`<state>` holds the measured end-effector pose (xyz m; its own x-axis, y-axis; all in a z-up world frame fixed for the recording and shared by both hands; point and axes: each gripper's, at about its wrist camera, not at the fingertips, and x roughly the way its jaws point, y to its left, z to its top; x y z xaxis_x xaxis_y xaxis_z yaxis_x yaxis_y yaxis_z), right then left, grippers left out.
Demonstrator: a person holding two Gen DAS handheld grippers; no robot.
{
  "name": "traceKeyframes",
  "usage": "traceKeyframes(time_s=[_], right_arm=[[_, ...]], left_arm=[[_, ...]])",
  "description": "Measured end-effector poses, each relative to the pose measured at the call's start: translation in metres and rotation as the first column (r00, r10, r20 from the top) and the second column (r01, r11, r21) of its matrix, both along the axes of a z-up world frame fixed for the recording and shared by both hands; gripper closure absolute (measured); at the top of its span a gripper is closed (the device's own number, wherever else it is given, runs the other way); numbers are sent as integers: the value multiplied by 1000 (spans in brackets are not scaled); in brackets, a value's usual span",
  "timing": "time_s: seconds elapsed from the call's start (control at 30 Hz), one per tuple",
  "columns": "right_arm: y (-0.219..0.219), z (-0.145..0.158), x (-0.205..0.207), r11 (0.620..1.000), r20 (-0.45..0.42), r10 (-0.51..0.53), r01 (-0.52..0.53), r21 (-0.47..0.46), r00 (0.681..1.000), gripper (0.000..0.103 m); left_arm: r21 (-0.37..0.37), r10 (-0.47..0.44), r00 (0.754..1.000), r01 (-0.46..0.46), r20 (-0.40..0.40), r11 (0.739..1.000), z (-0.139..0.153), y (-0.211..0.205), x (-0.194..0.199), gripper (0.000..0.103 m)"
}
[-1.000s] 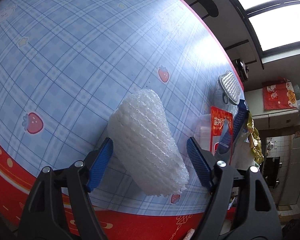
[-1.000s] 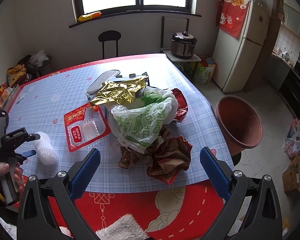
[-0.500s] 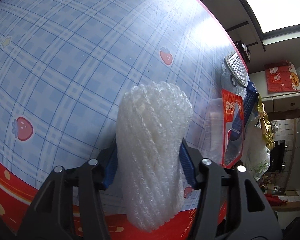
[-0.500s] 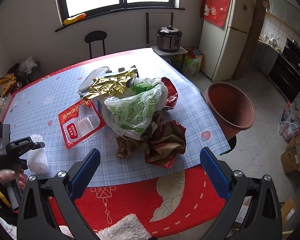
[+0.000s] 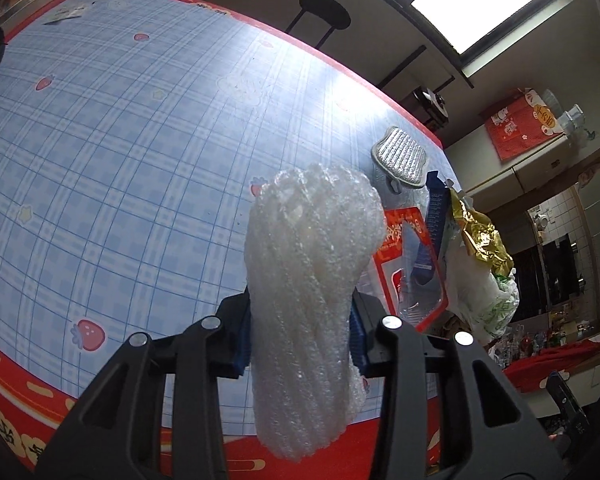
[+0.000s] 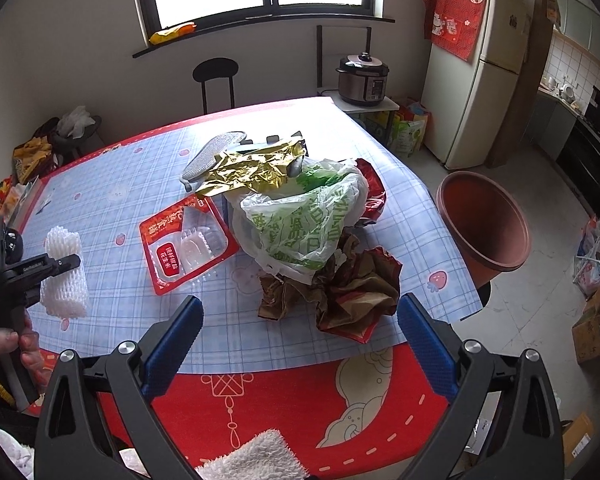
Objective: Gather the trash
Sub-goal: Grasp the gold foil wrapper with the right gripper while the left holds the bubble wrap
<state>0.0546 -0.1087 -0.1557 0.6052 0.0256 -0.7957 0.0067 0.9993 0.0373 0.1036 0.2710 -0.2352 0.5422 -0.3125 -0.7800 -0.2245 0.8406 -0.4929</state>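
— What have you got in the left gripper (image 5: 300, 332)?

— A white foam net sleeve (image 5: 308, 300). My blue pads (image 5: 242, 336) press into it from both sides and the jaws are closing further; it bulges above and below them. Seen from the right side, the sleeve (image 6: 65, 272) stands upright in the grip, above the near left part of the checked tablecloth (image 6: 112, 208).

— And the right gripper (image 6: 300, 340)?

— Spread wide, just beginning to close, nothing between the pads. It hangs over the near edge of the tablecloth.

— Where is the rest of the trash?

— Piled mid-cloth: a green-printed plastic bag (image 6: 300, 228), gold foil (image 6: 252, 170) behind it, crumpled brown paper (image 6: 340, 292) in front, a red-rimmed clear tray (image 6: 188, 240) to its left. A brown tub (image 6: 484, 224) sits on the floor off the cloth's right side.
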Motion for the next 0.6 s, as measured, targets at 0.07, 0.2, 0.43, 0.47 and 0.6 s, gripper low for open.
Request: traceKeyframes(time_s=[0.07, 0.2, 0.43, 0.47, 0.6], right_arm=[[-4, 4, 6, 1000, 9, 12, -12, -4, 1000, 15], [-10, 13, 26, 999, 60, 52, -53, 3, 997, 23], [-15, 0, 86, 984, 102, 161, -168, 62, 982, 34], [-15, -3, 95, 981, 102, 175, -182, 69, 979, 35], [-15, -16, 128, 970, 99, 213, -223, 99, 972, 36]], left_arm=[[-1, 1, 1000, -1, 28, 1000, 6, -3, -4, 63], [13, 7, 999, -7, 46, 1000, 14, -7, -11, 63], [34, 121, 990, -124, 75, 992, 34, -4, -35, 63], [38, 137, 987, -140, 79, 989, 37, -6, -39, 63], [63, 187, 978, -193, 89, 979, 49, -14, -58, 63]])
